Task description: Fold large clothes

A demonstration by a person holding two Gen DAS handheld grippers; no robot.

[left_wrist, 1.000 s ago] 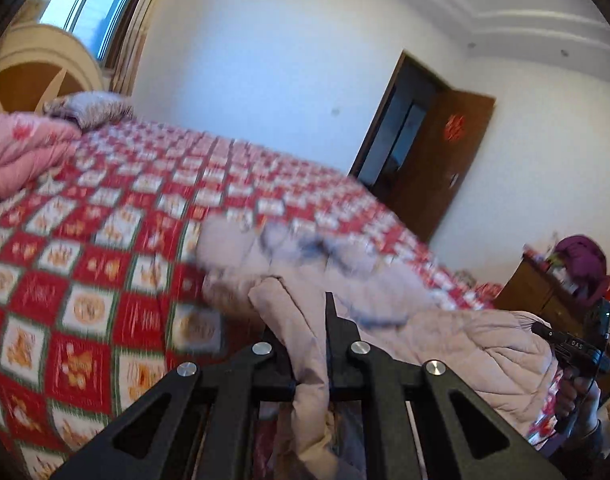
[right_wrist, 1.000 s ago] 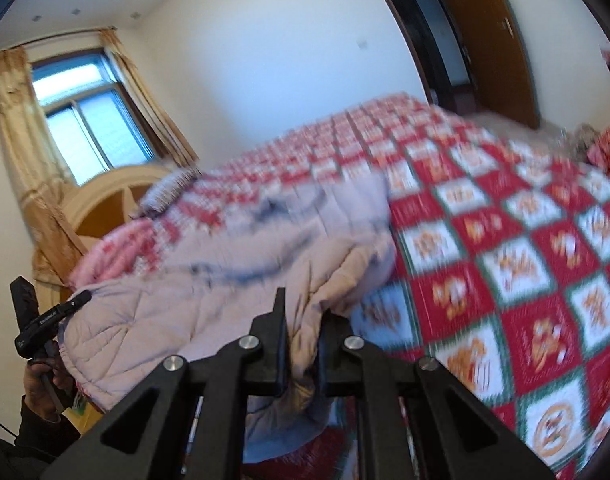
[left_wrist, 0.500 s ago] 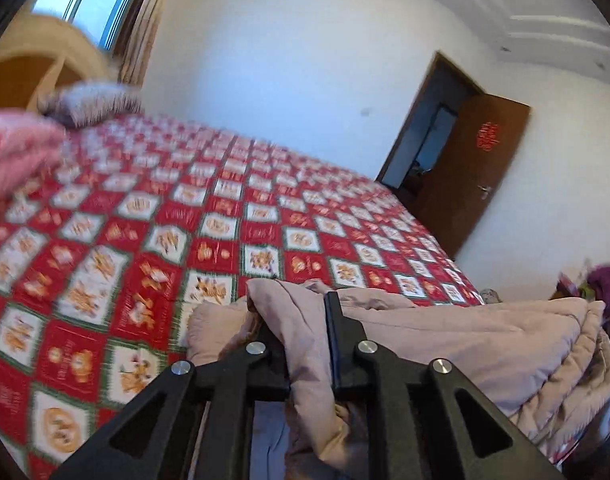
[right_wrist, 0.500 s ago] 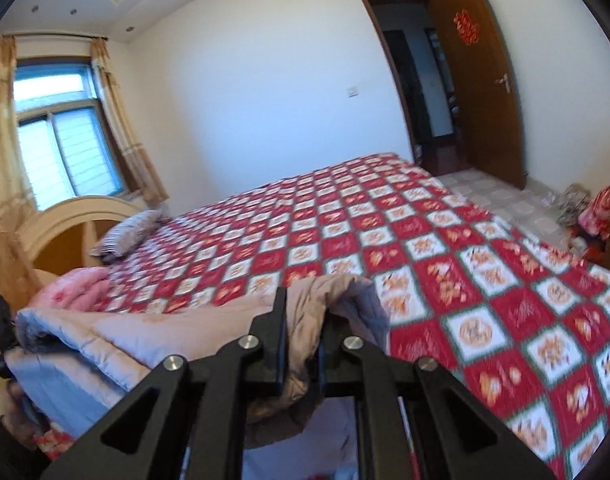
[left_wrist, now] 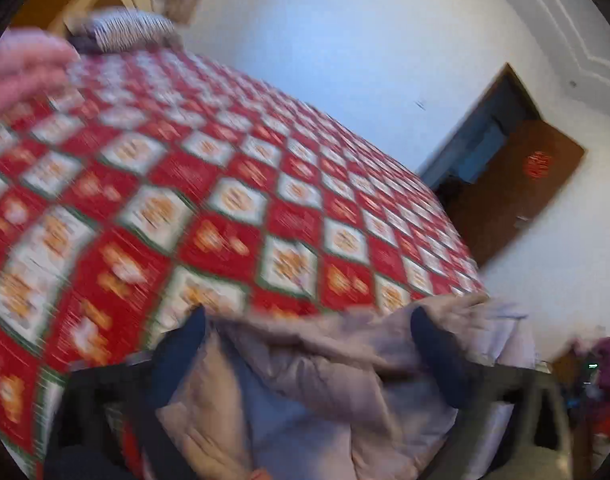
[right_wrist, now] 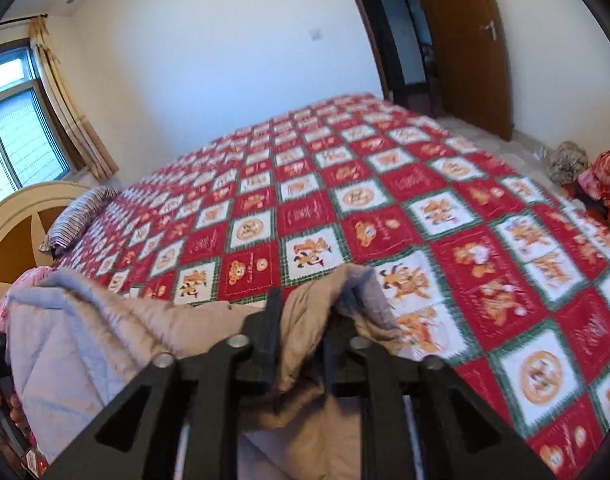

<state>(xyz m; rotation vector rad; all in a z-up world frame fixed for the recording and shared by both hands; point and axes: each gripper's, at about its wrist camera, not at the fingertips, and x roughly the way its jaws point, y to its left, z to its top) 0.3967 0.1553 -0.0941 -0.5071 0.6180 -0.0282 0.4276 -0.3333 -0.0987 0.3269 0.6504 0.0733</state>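
With the coat (right_wrist: 117,344) lying folded at the lower edge of the frame on the bed (right_wrist: 445,216), the left gripper (left_wrist: 309,328) is spread wide while the right gripper (right_wrist: 305,312) is pinching a fold, which should be released only once the layers are set flat

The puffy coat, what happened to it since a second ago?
The puffy coat got pulled back off the quilt into a bundle at the near edge. The left claw has spread wide open and let go of it. The right claw still pinches a fold. The quilt and pillow stayed put.
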